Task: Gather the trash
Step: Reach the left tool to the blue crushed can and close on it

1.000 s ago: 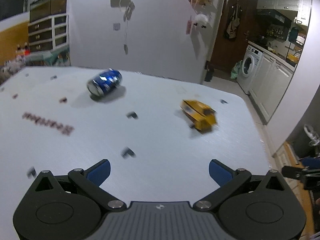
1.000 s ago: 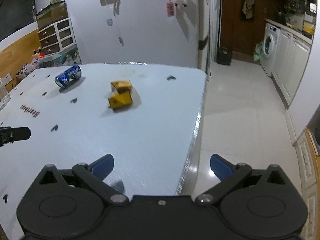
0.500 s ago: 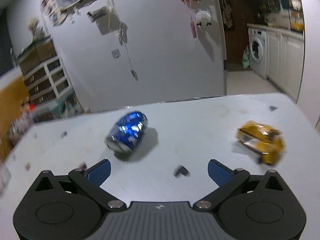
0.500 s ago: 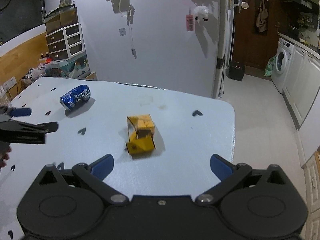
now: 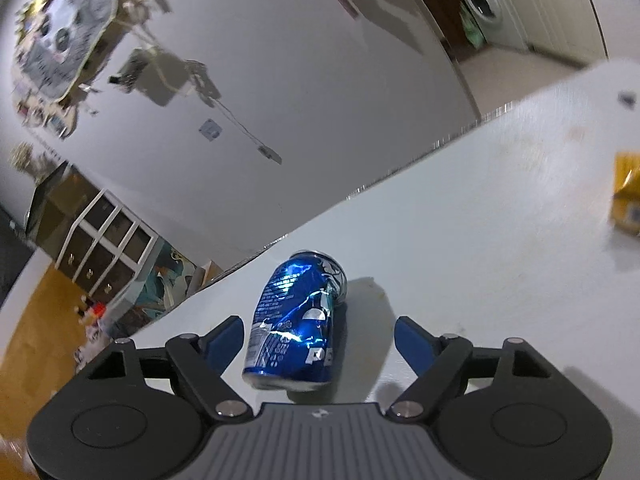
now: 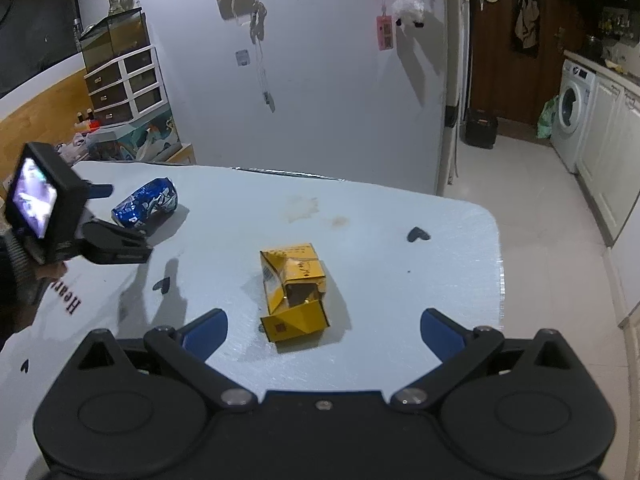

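Note:
A crushed blue drink can (image 5: 296, 320) lies on its side on the white table (image 5: 480, 260). My left gripper (image 5: 318, 338) straddles it, rolled to one side. Its jaws are closing with the can between them, and the pads stand clear of the can. From the right wrist view the same can (image 6: 148, 204) sits between the left gripper's fingers (image 6: 120, 242). A torn yellow carton (image 6: 292, 284) lies open on the table (image 6: 400, 280), just ahead of my right gripper (image 6: 322, 322), which is open and empty. The carton (image 5: 628, 196) also shows at the left wrist view's right edge.
Small black heart marks (image 6: 418, 235) and a stain dot the tabletop. The table's right edge (image 6: 498, 264) drops to a tiled floor, with a washing machine (image 6: 574, 96) beyond. A wall stands behind the table and a drawer cabinet (image 6: 124, 80) at far left. A person's hand (image 6: 24, 276) holds the left gripper.
The left gripper swept toward the blue can, rolled, and now has it between narrowing jaws. The right gripper moved from the table's edge up to the yellow carton.

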Motion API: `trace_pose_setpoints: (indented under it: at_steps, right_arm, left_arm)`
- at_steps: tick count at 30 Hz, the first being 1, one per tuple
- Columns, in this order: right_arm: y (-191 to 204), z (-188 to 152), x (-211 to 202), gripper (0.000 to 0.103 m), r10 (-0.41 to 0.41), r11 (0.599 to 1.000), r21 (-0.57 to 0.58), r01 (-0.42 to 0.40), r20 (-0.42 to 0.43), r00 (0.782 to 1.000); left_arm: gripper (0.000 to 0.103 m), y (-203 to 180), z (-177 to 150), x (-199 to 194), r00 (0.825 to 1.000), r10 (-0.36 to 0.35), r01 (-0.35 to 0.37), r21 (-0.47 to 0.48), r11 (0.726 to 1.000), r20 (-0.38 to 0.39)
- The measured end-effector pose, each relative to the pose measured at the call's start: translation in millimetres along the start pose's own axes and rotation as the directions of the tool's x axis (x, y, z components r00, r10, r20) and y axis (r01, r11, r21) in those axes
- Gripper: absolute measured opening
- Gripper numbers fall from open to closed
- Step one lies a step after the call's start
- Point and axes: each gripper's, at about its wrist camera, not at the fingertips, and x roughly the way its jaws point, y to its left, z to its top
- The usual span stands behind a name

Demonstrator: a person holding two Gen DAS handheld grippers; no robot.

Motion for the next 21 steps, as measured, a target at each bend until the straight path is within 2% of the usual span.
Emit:
trace_pose_setpoints:
  at_steps: [3, 7, 12, 14, 16, 19, 21]
  right_arm:
    - [1.6, 1.9, 9.9, 0.103, 0.011, 1.000, 0.002, -0.011, 0.001, 1.000]
    - [1.0, 2.2, 20.7, 0.103, 0.028, 0.999, 0.028, -0.028, -0.006, 1.000]
    - [0.6, 0.1, 29.5, 0.103, 0.030, 0.999, 0.025, -0.029, -0.019, 0.999]
    - [0.0, -0.1, 33.4, 0.103, 0.026, 0.999, 0.023, -0.025, -0.023, 0.999]
    - [-0.7, 0.8, 37.9, 0.103, 0.022, 1.000, 0.022, -0.022, -0.023, 0.999]
    - [-0.6, 4.0, 45.0, 0.103, 0.038, 0.999, 0.024, -0.038, -0.026, 0.999]
    - [0.9, 6.4, 51.3, 0.103, 0.050, 0.999, 0.015, -0.049, -0.030, 0.998]
  left_arm:
    - [0.083, -5.0, -1.4, 17.0, 1.000, 0.016, -0.014, 0.052, 0.999, -0.027]
    - [0.082, -4.0, -1.0, 37.2, 0.998, 0.020, -0.016, 0.070, 0.997, -0.055]
    - [0.081, -4.1, 3.5, 49.7, 0.999, 0.034, -0.031, 0.114, 0.993, -0.032]
    - [0.073, -1.8, 6.4, 55.1, 0.999, 0.023, -0.019, 0.118, 0.993, -0.036]
    - [0.055, 1.9, 7.3, 59.3, 0.999, 0.024, -0.018, 0.119, 0.993, -0.047]
    - [0.041, 15.3, 4.6, 61.5, 0.998, 0.023, -0.019, 0.073, 0.997, -0.050]
    - [0.040, 26.8, 1.7, 59.1, 0.999, -0.009, 0.010, 0.014, 1.000, -0.051]
